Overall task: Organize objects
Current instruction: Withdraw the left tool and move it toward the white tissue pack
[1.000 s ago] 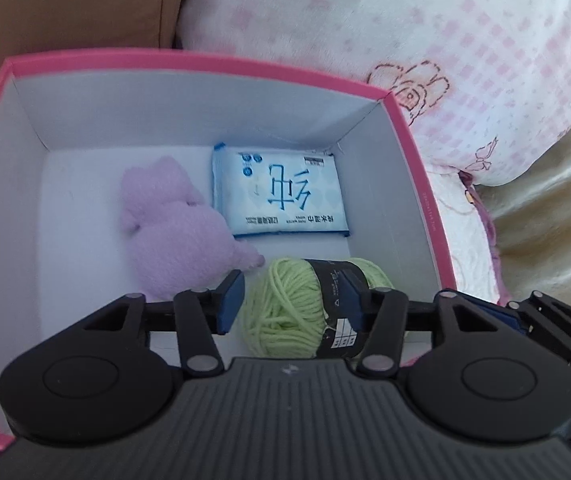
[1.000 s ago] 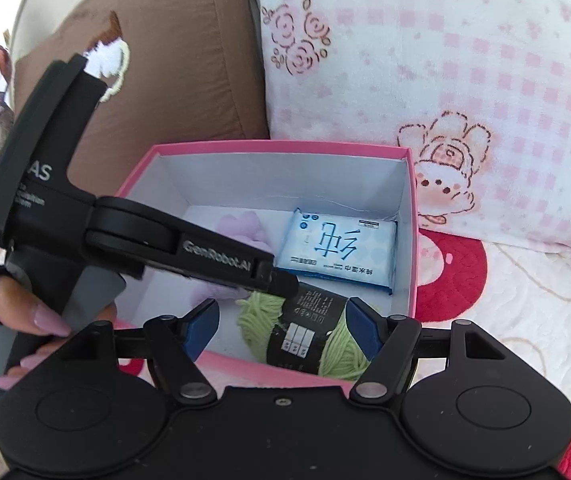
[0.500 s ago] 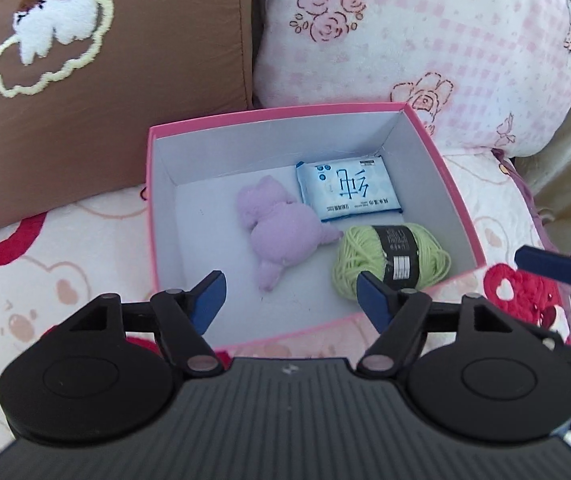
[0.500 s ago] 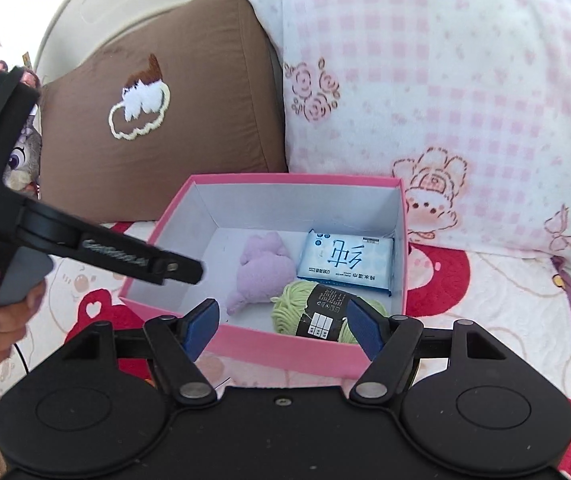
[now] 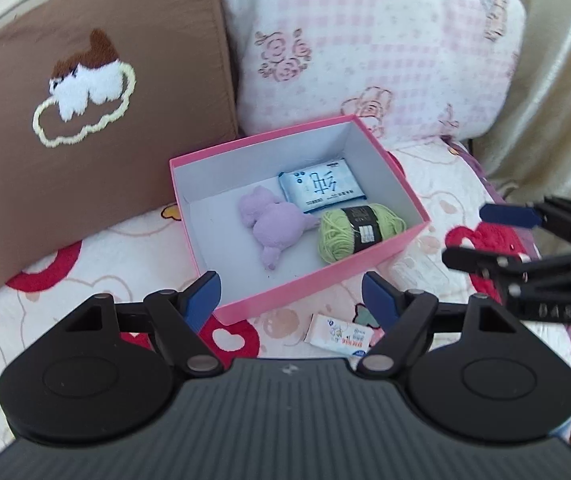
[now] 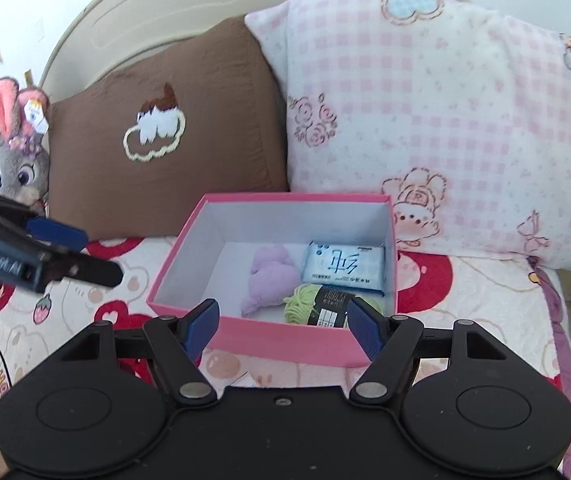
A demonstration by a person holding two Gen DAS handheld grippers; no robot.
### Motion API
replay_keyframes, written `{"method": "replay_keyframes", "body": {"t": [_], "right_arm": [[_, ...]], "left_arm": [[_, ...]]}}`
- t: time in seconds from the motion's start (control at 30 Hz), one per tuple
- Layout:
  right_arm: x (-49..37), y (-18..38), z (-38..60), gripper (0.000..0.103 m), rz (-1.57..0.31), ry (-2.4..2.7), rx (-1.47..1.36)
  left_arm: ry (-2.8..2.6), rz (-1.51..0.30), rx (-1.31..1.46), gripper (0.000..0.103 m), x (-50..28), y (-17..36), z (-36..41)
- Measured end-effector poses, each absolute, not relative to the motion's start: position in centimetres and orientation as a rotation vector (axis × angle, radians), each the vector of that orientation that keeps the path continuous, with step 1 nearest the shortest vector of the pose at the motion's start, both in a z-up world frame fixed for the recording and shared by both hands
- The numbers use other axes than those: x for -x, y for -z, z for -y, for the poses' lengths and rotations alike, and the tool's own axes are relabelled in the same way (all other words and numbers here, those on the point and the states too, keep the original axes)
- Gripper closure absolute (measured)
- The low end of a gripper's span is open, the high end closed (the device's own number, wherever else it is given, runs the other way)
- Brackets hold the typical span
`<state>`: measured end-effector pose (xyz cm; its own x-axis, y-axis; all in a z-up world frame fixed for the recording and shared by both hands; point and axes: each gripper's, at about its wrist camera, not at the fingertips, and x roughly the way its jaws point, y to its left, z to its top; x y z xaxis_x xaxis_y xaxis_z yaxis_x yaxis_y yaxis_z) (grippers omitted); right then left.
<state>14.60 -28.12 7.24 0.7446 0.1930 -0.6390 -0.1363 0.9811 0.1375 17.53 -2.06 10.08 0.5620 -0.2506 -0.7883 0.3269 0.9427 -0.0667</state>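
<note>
Two tools empty: left tool [image 5: 291, 294] opening, right tool [image 6: 281, 326] parted; small white packet [image 5: 341, 336] beside pink cardboard box [image 5: 317, 284] risks being overlooked

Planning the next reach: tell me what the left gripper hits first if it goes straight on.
Probably the near wall of the pink box. The left gripper, jaws opening with nothing between them, points there; depth is unclear.
</note>
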Motion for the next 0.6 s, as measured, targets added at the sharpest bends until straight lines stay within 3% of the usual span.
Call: {"method": "replay_keyframes", "body": {"t": [0.13, 0.3, 0.6], "right_arm": [[-13.4, -8.1, 27.9, 0.028, -0.693, -0.18, -0.103], [-11.9, -8.8, 27.1, 0.028, -0.699, -0.194, -0.094], [-9.4, -9.2, 25.0, 0.028, -0.738, -0.235, -0.063]], "left_arm": [[0.383, -0.897, -0.119, 0.025, -15.6, -10.4, 2.3], [0.443, -0.888, -0.071, 0.016, -14.1, -10.2, 1.6], [0.447, -0.907, -0.095, 0.015, -12.6, -9.4, 0.0]]}}
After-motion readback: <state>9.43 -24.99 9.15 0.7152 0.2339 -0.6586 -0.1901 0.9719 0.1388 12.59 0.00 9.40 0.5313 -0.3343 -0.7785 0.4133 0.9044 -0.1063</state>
